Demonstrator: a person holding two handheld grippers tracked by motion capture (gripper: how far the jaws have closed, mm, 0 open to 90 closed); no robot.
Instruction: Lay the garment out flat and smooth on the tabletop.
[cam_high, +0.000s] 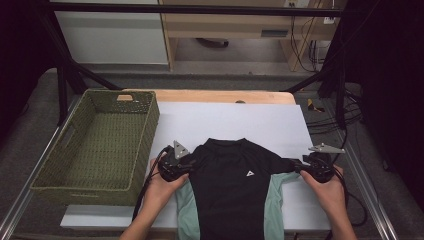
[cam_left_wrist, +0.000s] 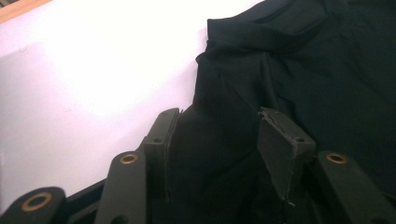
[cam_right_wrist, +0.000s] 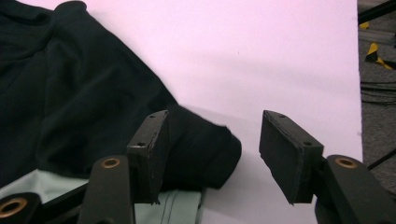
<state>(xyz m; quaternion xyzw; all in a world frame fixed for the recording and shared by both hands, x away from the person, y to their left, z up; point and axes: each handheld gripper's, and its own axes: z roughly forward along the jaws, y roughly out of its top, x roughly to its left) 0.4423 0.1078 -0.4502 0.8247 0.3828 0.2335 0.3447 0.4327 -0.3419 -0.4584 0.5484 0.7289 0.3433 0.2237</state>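
You had the black short-sleeved T-shirt with the small white triangle logo (cam_high: 231, 192) spread flat across the white sheet covering the table (cam_high: 235, 122), collar pointing away from you and hem running off the near edge, so its long axis ran straight out from your body, with the 2 sleeves reaching sideways along the line between your hands. It lay on top of a pale mint-green garment (cam_high: 275, 200) that peeked out on both flanks. Your left gripper (cam_high: 186, 165) sat at the shirt's left sleeve, and in the left gripper view (cam_left_wrist: 215, 140) its jaws stood partly apart with black cloth bunched between them; the fabric lay against 1 pad, but the pads did not look pressed together on it, so I judged it a released hold. Your right gripper (cam_high: 299, 167) sat at the tip of the other sleeve; in the right gripper view (cam_right_wrist: 212, 149) the jaws were plainly parted, the sleeve end resting by 1 pad and bare white sheet in front of the other. Each hand was therefore level with its own sleeve, neither nearer than the other, the shirt's body lying between them. The woven olive-green basket (cam_high: 127, 165) stood just beside your left hand, well apart from your right, so any carry toward it would likely favour the left side.
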